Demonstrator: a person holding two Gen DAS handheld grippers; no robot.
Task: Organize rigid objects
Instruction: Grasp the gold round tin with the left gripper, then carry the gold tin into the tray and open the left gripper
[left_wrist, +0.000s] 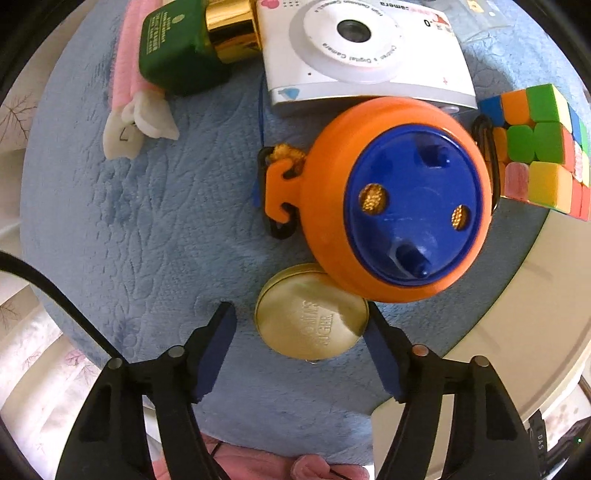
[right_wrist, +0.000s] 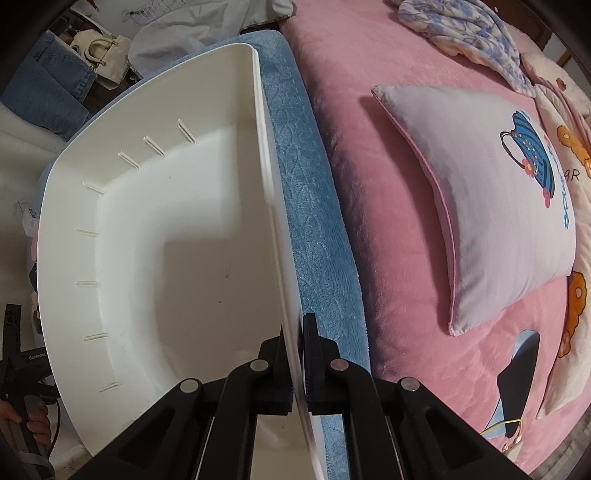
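1. The left gripper (left_wrist: 301, 325) hangs partly open astride a round gold tin (left_wrist: 310, 317) on the blue fleece mat (left_wrist: 110, 206), pads not touching it.
2. An orange-and-blue disc toy (left_wrist: 399, 206) overlaps the tin.
3. The right gripper (right_wrist: 295, 354) is clamped on the white bin (right_wrist: 155, 221) wall.

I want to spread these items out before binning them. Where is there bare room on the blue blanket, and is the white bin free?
The blue blanket is bare left of the orange toy and round tin, below the green bottle. Crowded at top and right: toy camera, toy, tin and puzzle cube huddle. The white bin looks empty.
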